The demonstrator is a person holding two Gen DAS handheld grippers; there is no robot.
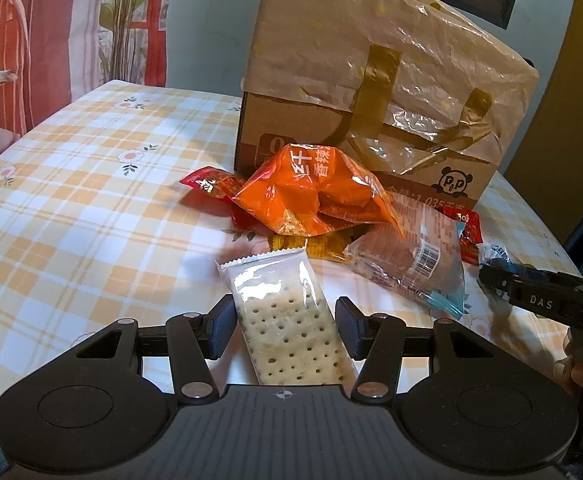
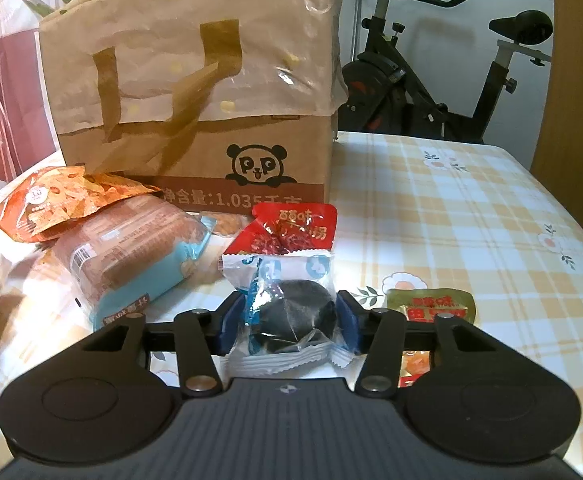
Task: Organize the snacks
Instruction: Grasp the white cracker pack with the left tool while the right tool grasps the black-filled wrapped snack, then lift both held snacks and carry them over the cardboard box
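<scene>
Left wrist view. Left gripper at 6 o'clock, jaws partly spread astride the cracker packet; left pad touching the wrapper, right pad just clear, so no grip confirmed. Open checked tablecloth from 8 to 11 o'clock, edge dropping off at far left. Snack pile at centre: orange bag on top, clear-wrapped cake at 3 o'clock. Cardboard box with a draped bag blocking 12 to 2 o'clock. Right gripper entering at 3 o'clock.

Right wrist view. Right gripper narrowed onto the dark round snack, both pads pressing its wrapper. Red sachet just beyond at 12 o'clock, green sachet at 3 o'clock. Clear cloth from 1 to 4 o'clock; exercise bike beyond the table edge.
</scene>
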